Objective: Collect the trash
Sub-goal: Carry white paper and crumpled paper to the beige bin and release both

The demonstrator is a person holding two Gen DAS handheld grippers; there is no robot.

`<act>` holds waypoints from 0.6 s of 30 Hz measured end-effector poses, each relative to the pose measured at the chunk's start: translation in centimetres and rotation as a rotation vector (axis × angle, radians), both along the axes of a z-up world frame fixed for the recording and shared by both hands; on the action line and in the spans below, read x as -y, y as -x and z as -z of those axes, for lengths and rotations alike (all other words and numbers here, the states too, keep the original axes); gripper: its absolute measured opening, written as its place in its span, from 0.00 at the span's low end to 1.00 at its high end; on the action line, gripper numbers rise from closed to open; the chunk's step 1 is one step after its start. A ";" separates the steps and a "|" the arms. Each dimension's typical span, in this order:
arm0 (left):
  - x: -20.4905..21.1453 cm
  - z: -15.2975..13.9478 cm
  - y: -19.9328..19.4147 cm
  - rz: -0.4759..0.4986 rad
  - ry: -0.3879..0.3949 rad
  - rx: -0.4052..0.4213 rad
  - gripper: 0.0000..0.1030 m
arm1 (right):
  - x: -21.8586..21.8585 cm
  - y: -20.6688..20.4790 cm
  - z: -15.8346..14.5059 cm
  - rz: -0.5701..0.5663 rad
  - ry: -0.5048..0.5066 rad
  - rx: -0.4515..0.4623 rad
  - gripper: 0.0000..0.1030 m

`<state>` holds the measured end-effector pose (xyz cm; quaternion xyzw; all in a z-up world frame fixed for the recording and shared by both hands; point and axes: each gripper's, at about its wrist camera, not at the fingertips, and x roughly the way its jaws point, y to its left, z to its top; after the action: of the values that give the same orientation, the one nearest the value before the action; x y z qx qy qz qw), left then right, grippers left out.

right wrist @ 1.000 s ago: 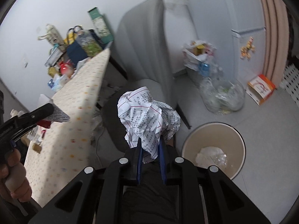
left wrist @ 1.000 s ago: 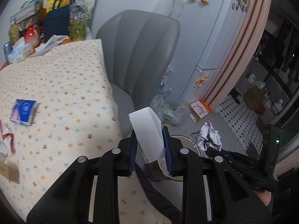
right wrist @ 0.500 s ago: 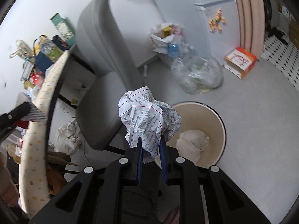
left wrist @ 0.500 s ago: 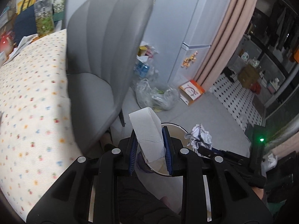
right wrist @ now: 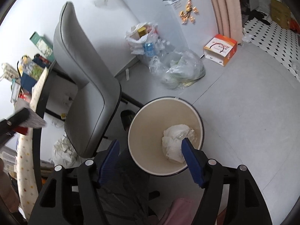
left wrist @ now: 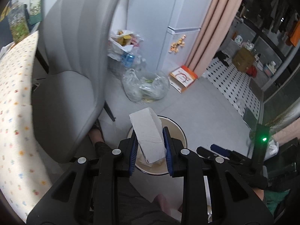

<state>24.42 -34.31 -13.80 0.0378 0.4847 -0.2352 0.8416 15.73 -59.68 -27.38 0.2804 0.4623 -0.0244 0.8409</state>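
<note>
Left tool point(left wrist: 150, 146) clamps white carton point(left wrist: 148, 136) | round cream bin point(right wrist: 166, 110) | crumpled paper point(right wrist: 176, 140)

Bin point(left wrist: 182, 133): near rim is being hidden by box point(left wrist: 149, 136) and gripper. Chair point(left wrist: 75, 60): back is being blurred. Table point(left wrist: 13, 112): is being cut off at left edge.

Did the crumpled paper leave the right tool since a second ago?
Yes. The right tool, whose jaws have just been opening, is empty over the bin; a white wad lies inside it.
</note>
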 end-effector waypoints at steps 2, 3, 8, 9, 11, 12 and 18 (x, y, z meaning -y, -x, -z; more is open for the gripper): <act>1.2 0.3 0.1 0.020 0.002 -0.011 0.25 | 0.9 0.5 -0.7 0.016 0.000 0.015 0.67; 1.8 0.5 0.1 0.029 0.004 -0.015 0.25 | 1.3 0.8 -1.0 0.027 0.002 0.025 0.68; 4.4 0.7 -0.2 0.065 0.012 -0.022 0.40 | 3.1 1.9 -2.1 0.070 0.004 0.049 0.69; 4.5 0.7 -0.4 0.067 0.018 -0.025 0.55 | 3.3 2.1 -2.3 0.076 0.003 0.052 0.69; 4.5 0.2 -0.5 0.062 0.042 -0.013 0.67 | 3.6 2.3 -2.4 0.083 0.003 0.054 0.69; 4.5 -0.1 -0.5 0.061 0.046 -0.007 0.75 | 3.6 2.4 -2.5 0.084 0.002 0.056 0.69; 2.7 -1.4 -0.4 0.024 0.043 0.026 0.88 | 2.8 2.4 -2.9 0.065 -0.001 0.062 0.69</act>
<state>24.81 -36.98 -12.42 0.0286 0.4680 -0.2553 0.8456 13.34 -62.46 -24.51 0.2964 0.4266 -0.0429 0.8534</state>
